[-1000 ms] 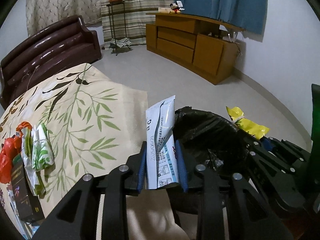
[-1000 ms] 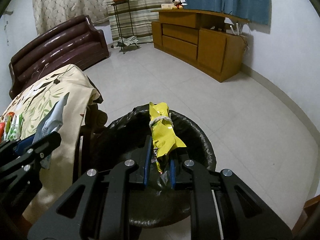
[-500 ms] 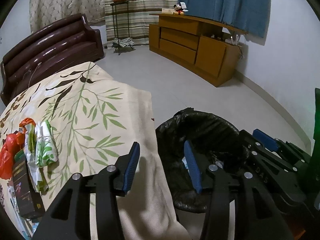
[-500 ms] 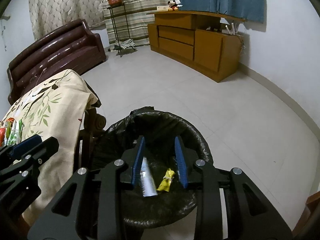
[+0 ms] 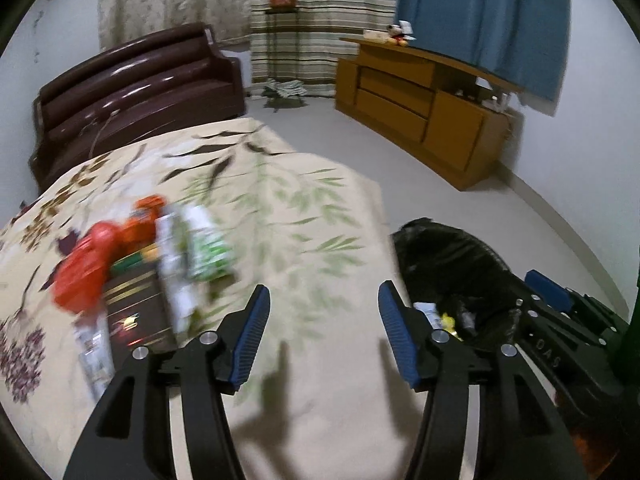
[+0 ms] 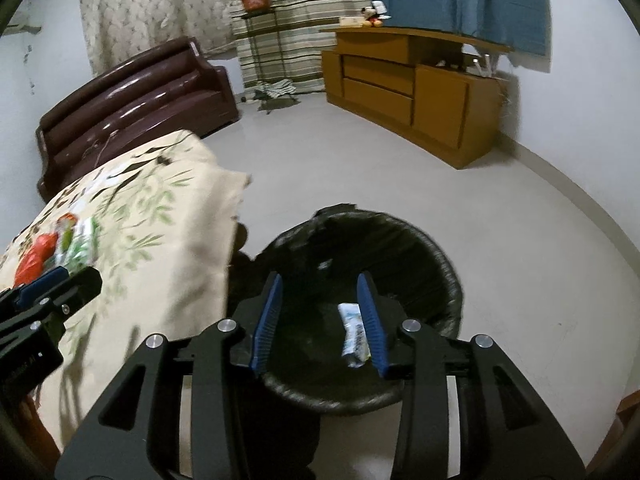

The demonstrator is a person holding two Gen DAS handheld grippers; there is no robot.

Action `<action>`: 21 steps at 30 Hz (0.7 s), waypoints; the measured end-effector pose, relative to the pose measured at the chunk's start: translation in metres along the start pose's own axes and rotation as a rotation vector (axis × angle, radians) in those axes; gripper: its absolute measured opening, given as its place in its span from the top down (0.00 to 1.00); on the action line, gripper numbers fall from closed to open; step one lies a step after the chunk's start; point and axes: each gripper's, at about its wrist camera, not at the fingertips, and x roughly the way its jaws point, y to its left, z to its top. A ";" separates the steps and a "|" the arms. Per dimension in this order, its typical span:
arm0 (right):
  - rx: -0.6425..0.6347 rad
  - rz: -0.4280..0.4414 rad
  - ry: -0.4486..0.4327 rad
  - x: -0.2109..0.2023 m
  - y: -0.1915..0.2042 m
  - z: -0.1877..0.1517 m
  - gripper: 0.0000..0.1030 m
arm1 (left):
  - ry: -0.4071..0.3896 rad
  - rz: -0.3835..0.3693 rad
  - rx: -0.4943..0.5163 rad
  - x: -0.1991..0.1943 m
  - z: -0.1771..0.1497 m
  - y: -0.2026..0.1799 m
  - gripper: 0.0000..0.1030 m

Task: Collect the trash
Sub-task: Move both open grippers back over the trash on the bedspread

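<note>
A bin lined with a black bag [image 6: 420, 256] stands on the floor beside the table; a white tube wrapper [image 6: 354, 334] lies inside it. My right gripper [image 6: 320, 312] hangs over the bin, its jaws opening with nothing between them. My left gripper [image 5: 322, 332] is over the leaf-print tablecloth [image 5: 280, 216], jaws opening and empty. Left of it lies a pile of trash: red-orange wrappers [image 5: 96, 260], green-and-white packets [image 5: 192, 252] and a dark box [image 5: 136, 312]. In the left wrist view the bin [image 5: 452, 256] shows at right with wrappers inside, and the right gripper's fingers [image 5: 548, 290] reach over it.
A dark brown sofa [image 5: 136, 88] stands behind the table. A wooden cabinet [image 6: 412, 84] runs along the far right wall. A plant stand [image 6: 260, 40] is by the striped curtain. Pale floor [image 6: 520, 260] surrounds the bin.
Both grippers let go: the white tube wrapper and the yellow wrapper dropped into the bin. The left gripper swung left over the table toward the trash pile. The right gripper lifted slightly.
</note>
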 end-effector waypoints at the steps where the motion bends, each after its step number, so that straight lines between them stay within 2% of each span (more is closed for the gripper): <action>1: -0.008 0.008 0.001 -0.002 0.005 -0.001 0.63 | -0.002 0.009 -0.013 -0.005 -0.003 0.008 0.45; 12: -0.101 0.086 0.009 -0.029 0.069 -0.020 0.62 | -0.012 0.114 -0.128 -0.049 -0.037 0.087 0.45; 21: -0.173 0.132 0.024 -0.040 0.115 -0.037 0.62 | 0.022 0.158 -0.200 -0.058 -0.068 0.134 0.45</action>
